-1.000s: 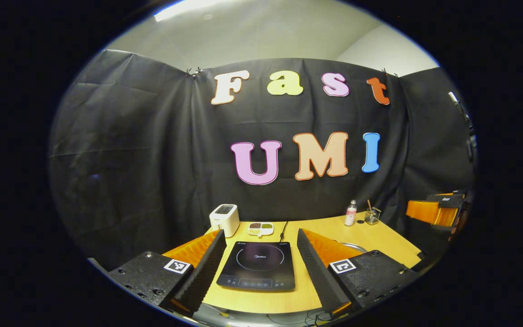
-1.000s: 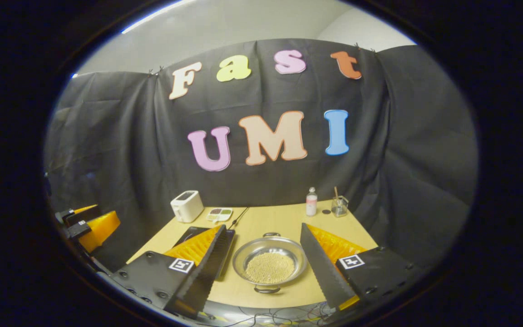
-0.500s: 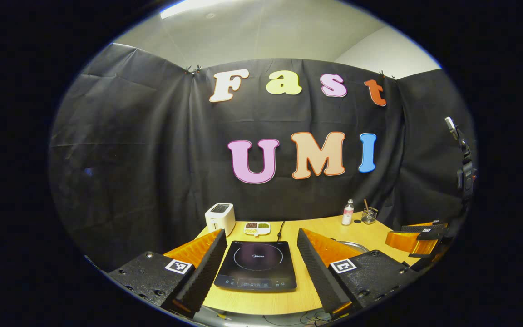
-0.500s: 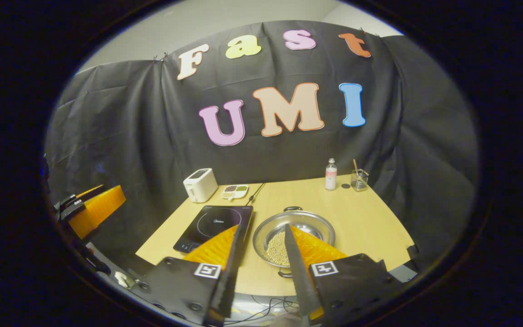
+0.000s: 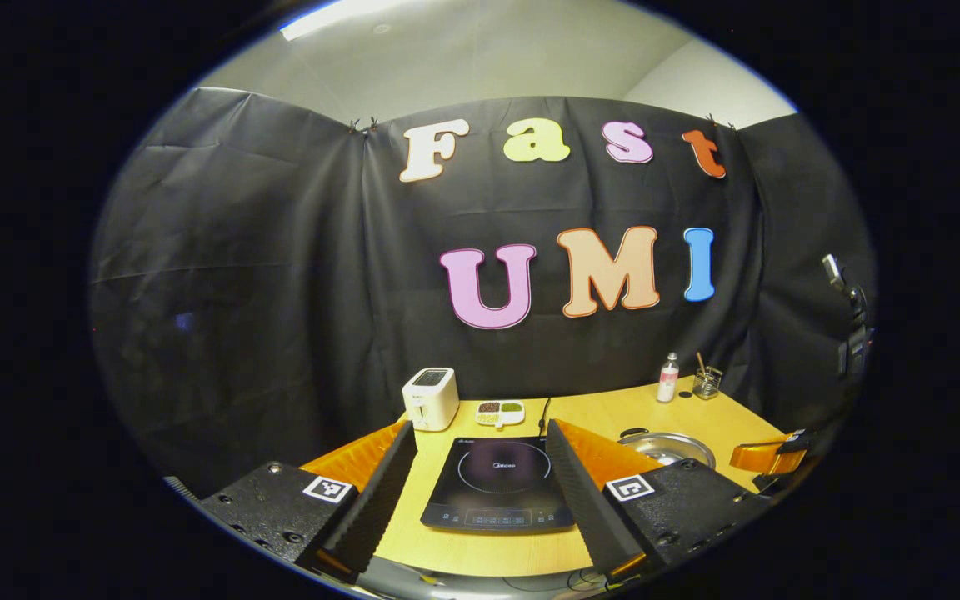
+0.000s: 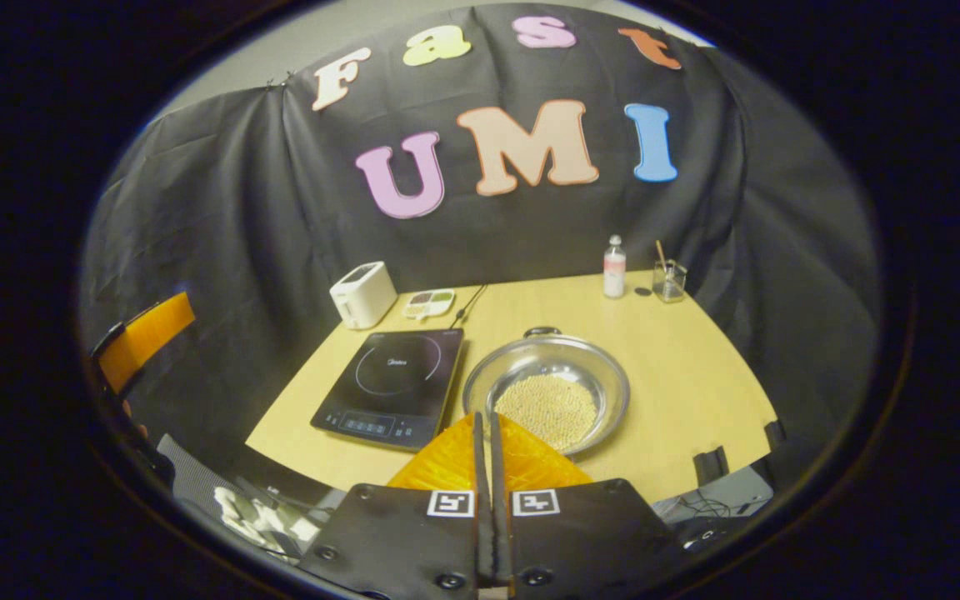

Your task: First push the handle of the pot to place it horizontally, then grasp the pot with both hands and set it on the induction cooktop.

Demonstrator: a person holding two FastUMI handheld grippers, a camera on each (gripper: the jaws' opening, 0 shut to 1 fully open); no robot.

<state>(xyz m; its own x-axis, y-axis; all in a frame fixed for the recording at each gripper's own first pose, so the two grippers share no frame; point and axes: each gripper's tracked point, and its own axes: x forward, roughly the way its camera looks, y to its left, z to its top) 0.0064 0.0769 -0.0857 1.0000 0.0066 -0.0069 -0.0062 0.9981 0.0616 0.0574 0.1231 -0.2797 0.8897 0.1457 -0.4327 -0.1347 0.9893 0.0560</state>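
Observation:
A steel pot (image 6: 559, 373) holding pale beans sits on the wooden table (image 6: 680, 392), right of the black induction cooktop (image 6: 392, 383). One pot handle (image 6: 542, 331) points to the far side; the near one is hidden behind my right gripper (image 6: 486, 418). That gripper is shut with nothing in it, and its tips hover at the pot's near rim. My left gripper (image 5: 480, 437) stands open above the table's near edge, with the cooktop (image 5: 497, 492) between its fingers. In the left gripper view the pot (image 5: 668, 447) lies to the right, and the right gripper (image 5: 767, 457) is beside it.
A white toaster (image 6: 361, 293), a small divided dish (image 6: 428, 303) and the cooktop's cable stand at the back left. A bottle (image 6: 614, 267) and a glass with a stick (image 6: 668, 279) stand at the back right. The left gripper (image 6: 147, 337) is at the far left.
My right gripper's fingers have closed from wide open to shut. It has risen and tilted down over the pot's near side. The left gripper view has swung slightly left.

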